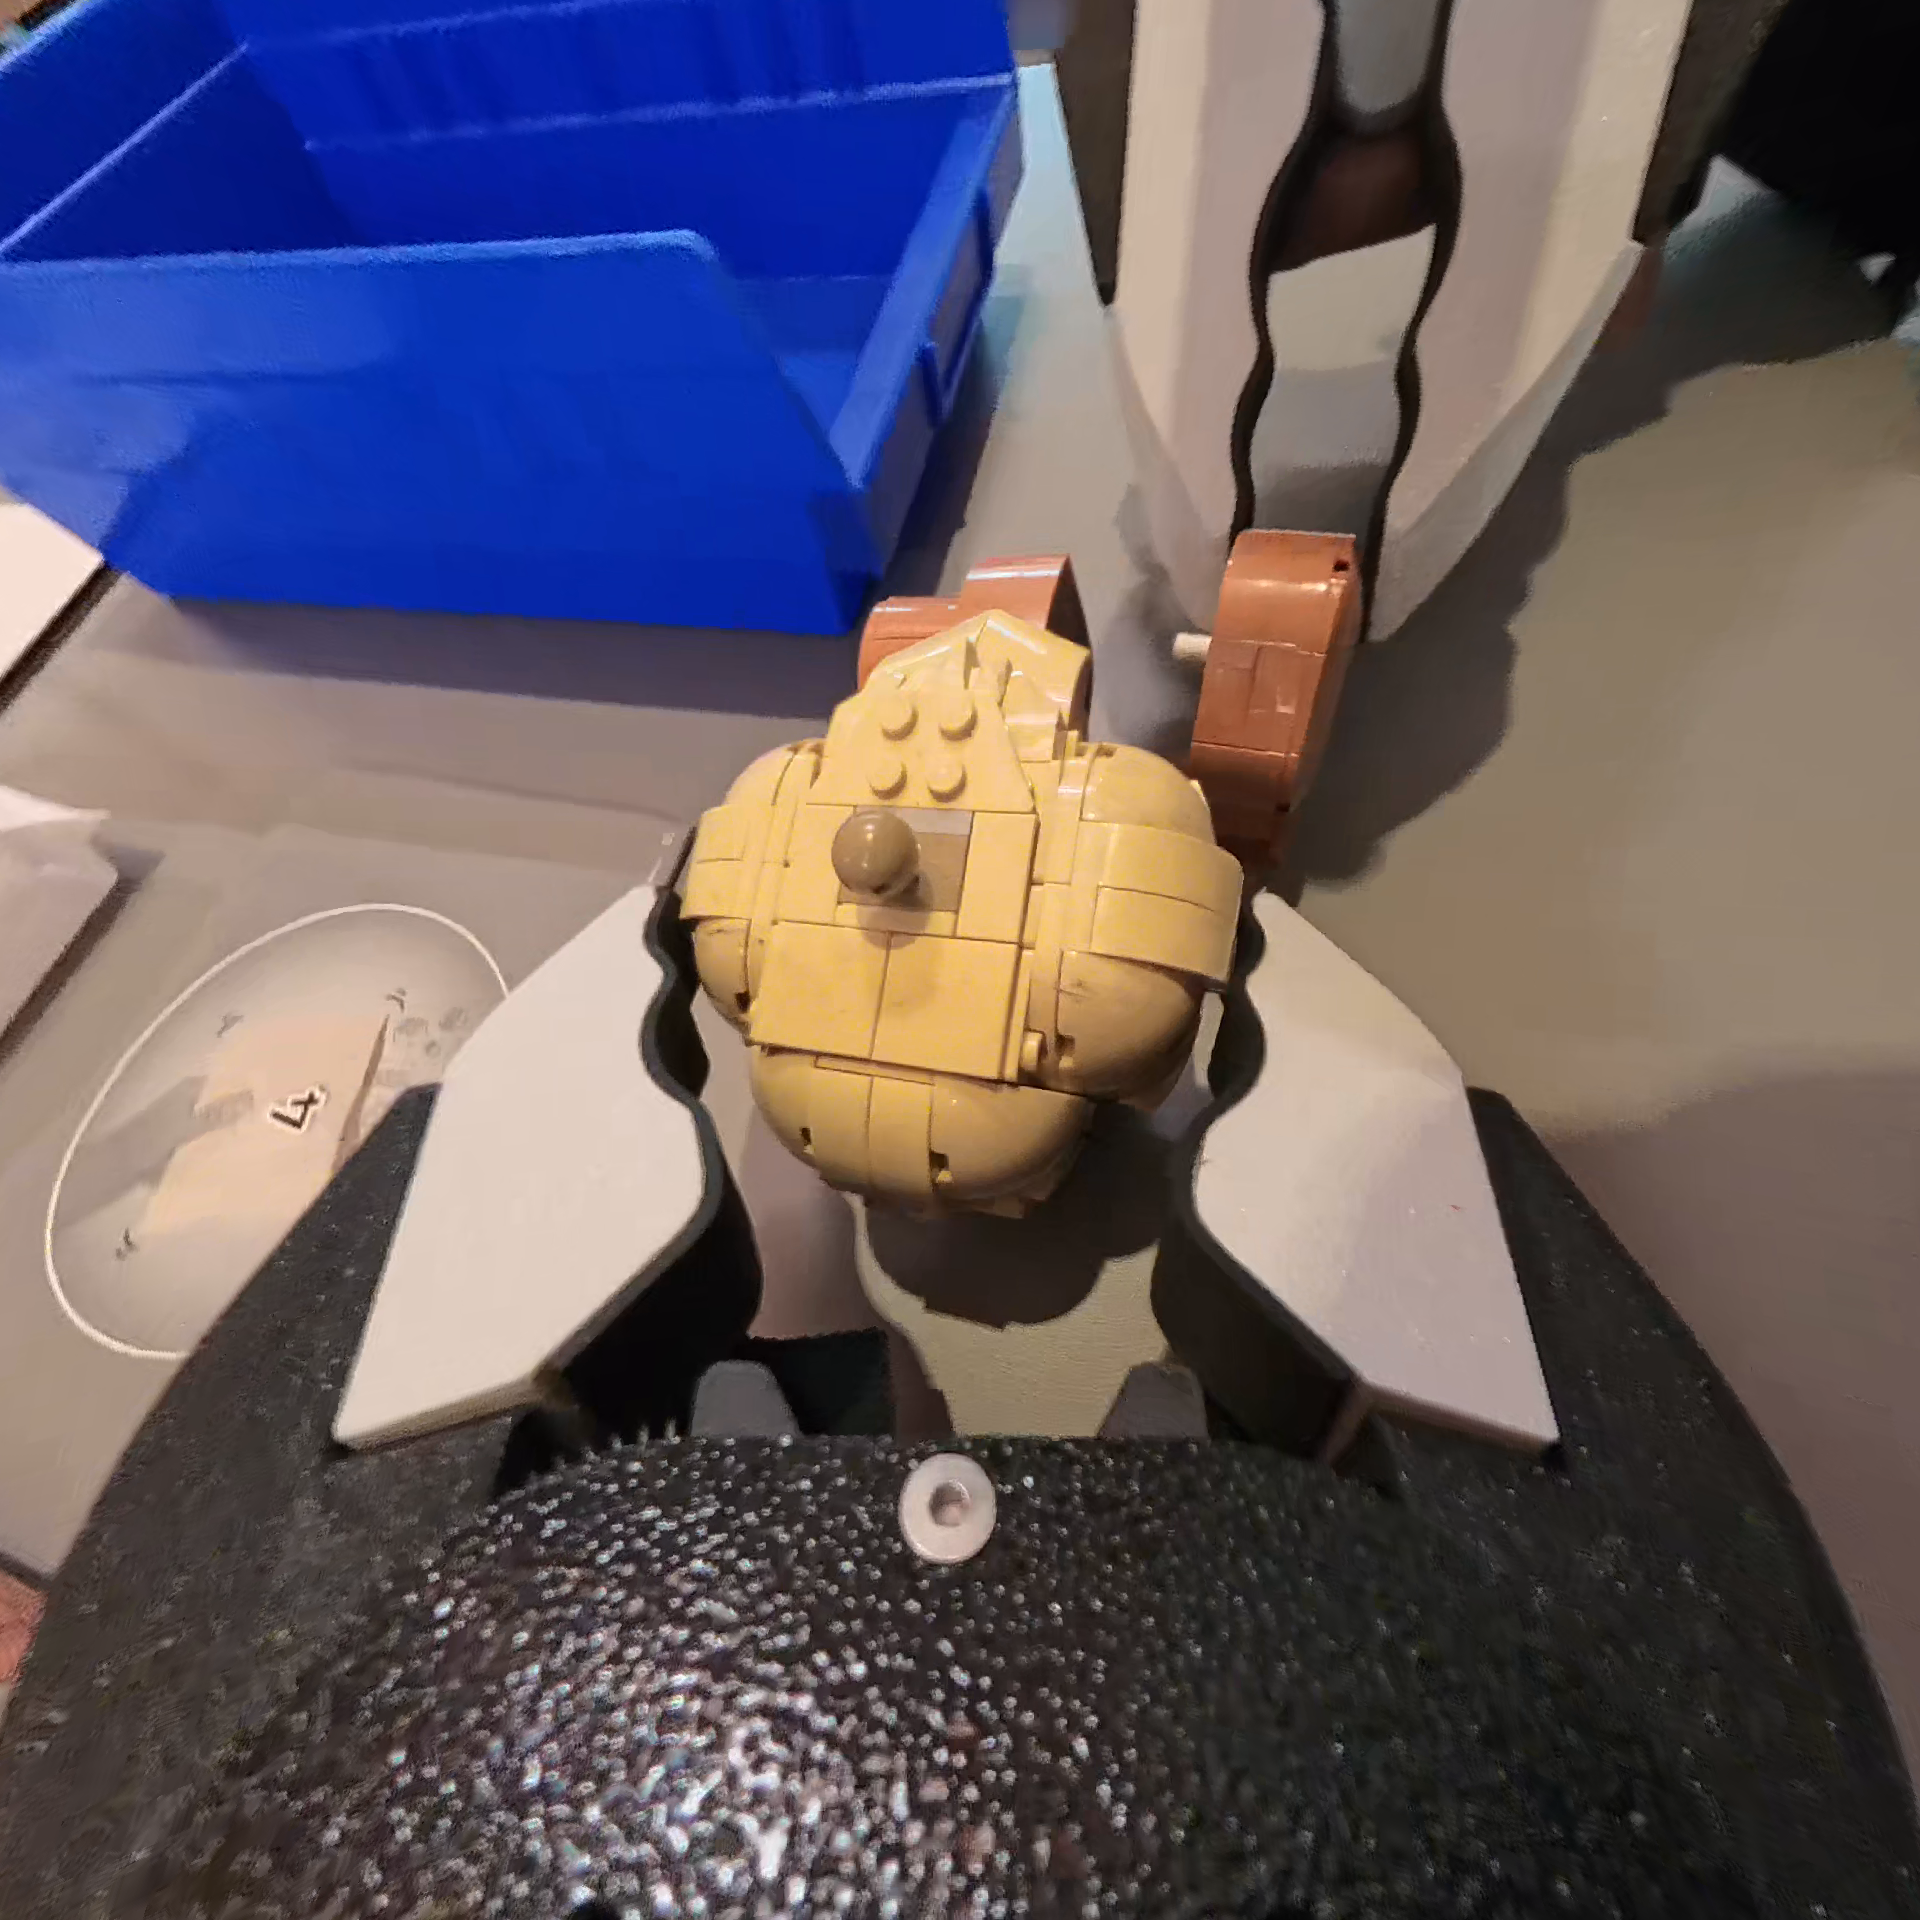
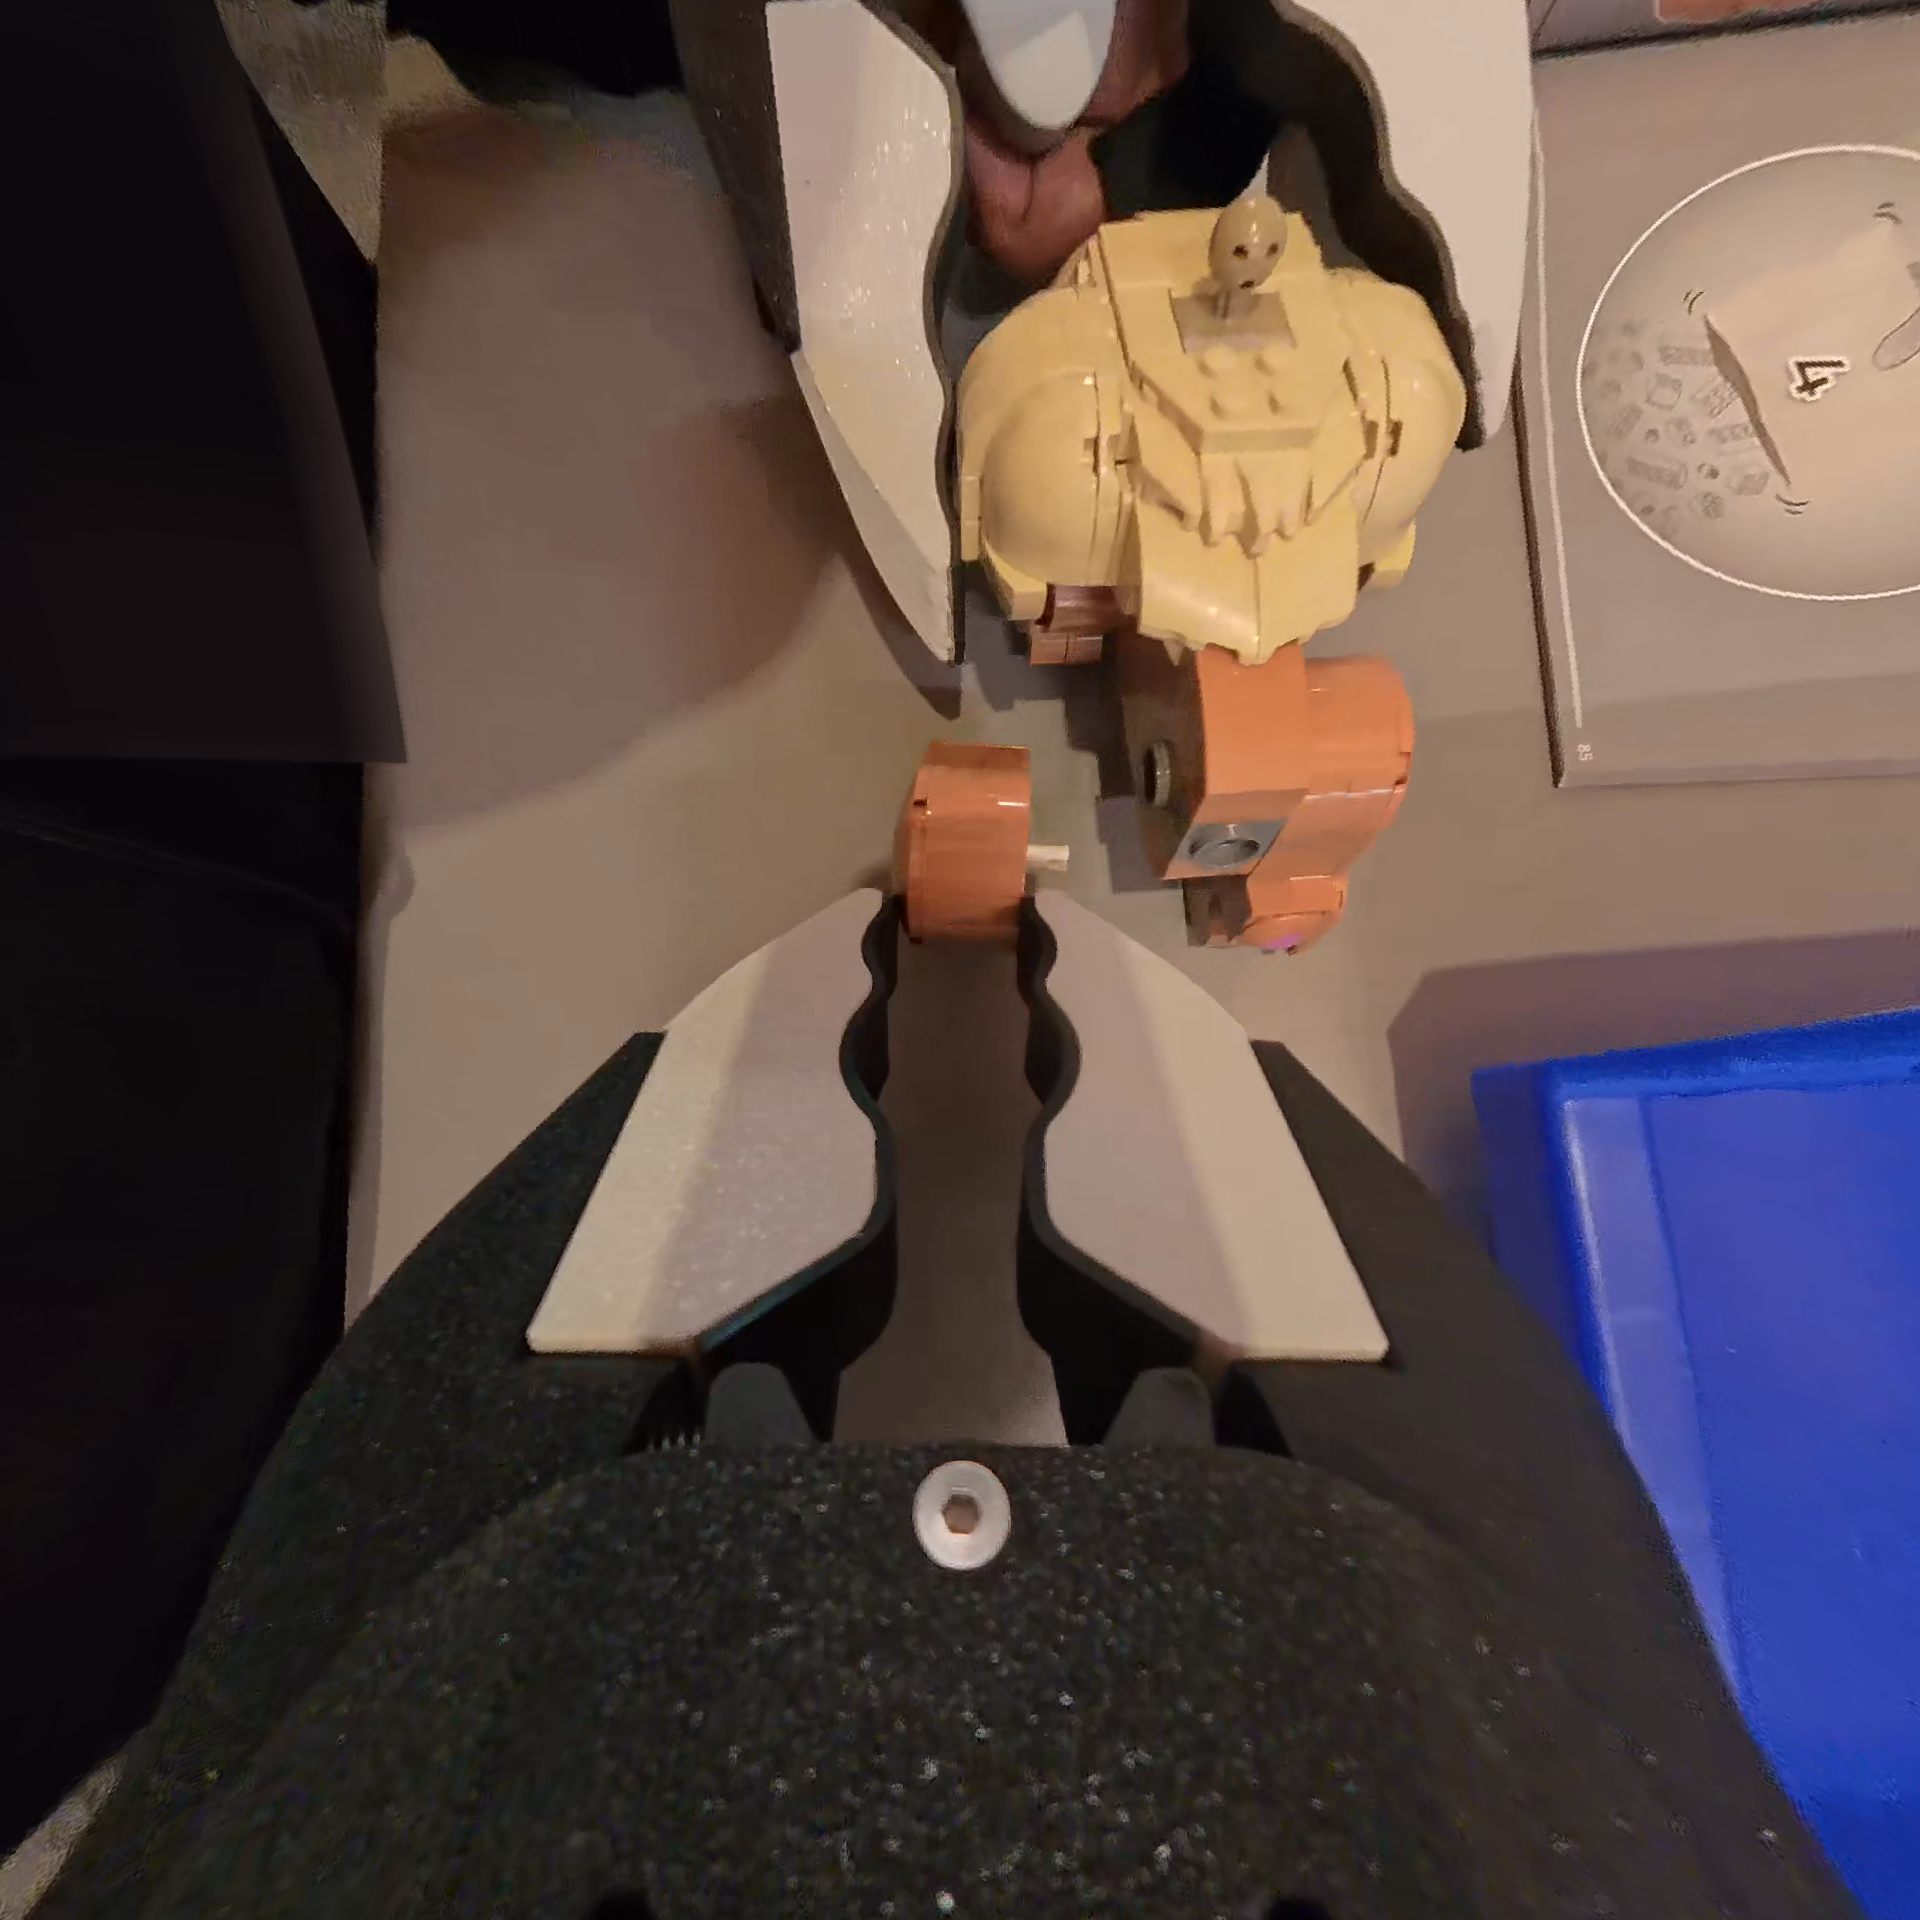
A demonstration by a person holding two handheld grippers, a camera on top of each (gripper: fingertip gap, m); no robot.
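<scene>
Two grippers are seen, one from each wrist view. The left gripper is held with its jaws wide, and one tan brick body is gripped between them; both dark pads are pressed on its round sides. One small olive ball knob is stuck on top of the tan body, and four studs are counted just at 12 o'clock from the knob. One orange-brown brick part is joined to the tan body at its far end, at 6 o'clock from it in the right wrist view. The right gripper is held with its jaws narrow, and one small orange-brown brick piece is pinched at the tips, with both pads on its sides. One short white pin is seen sticking out of this piece at 3 o'clock, toward the joined part, with a gap left between them. One blue bin is set on the grey surface at 10 o'clock from the tan body. One open booklet with one round picture is laid on the surface, at 3 o'clock from the tan body in the right wrist view.
</scene>
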